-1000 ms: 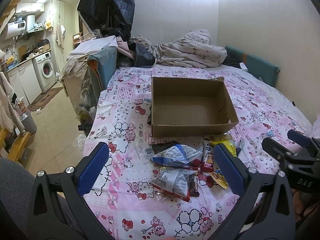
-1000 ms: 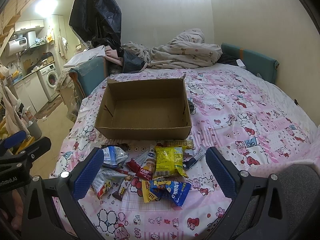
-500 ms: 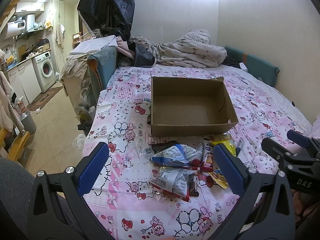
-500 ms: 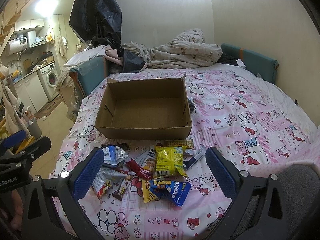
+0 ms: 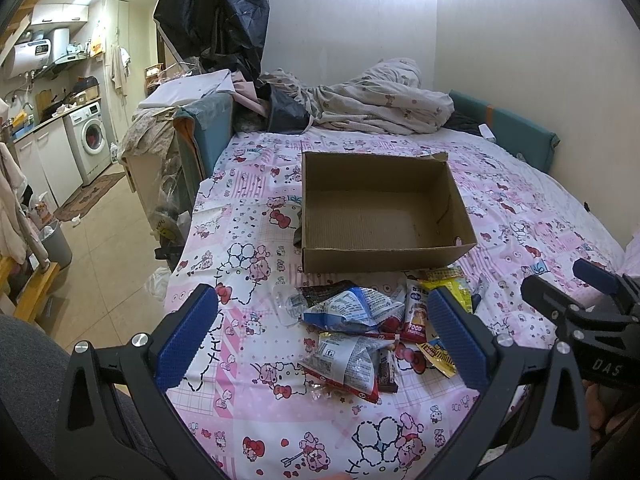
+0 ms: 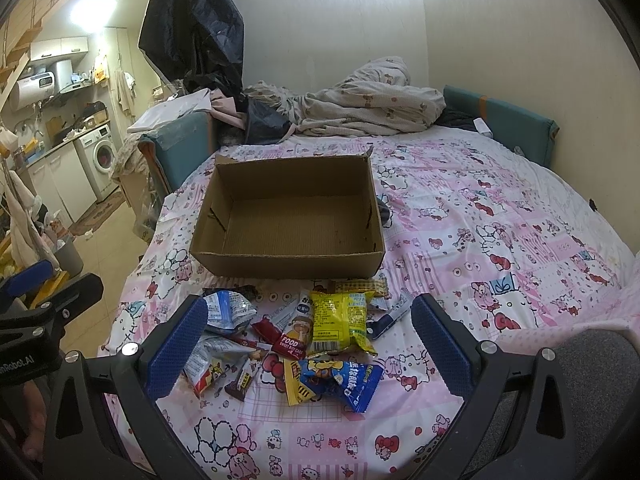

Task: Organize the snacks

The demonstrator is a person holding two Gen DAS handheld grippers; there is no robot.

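Snack packets [image 6: 304, 344], a loose heap of crinkled foil and plastic wrappers, lie on the pink cartoon-print bedsheet [image 6: 480, 240] just in front of both tools. Nearest in the right wrist view is a blue packet with a yellow cartoon figure [image 6: 344, 380]; beyond it sit a yellow packet with a barcode [image 6: 340, 320] and a red packet marked FOOD [image 6: 290, 340]. In the left wrist view a silver-and-red packet [image 5: 348, 364] lies closest, with a blue-and-white crumpled packet [image 5: 352, 312] behind it. The left tool [image 5: 320, 336] hangs wide, its blue-padded fingers [image 5: 188, 336] spread either side of the heap and gripping nothing. The right tool [image 6: 308, 348] is likewise spread wide and holds nothing, apart from the packets. Past the heap stands an open brown cardboard box [image 6: 288, 216], its near wall just beside the farthest packets. Farther back a rumpled beige duvet [image 6: 360, 104] is piled against the wall.
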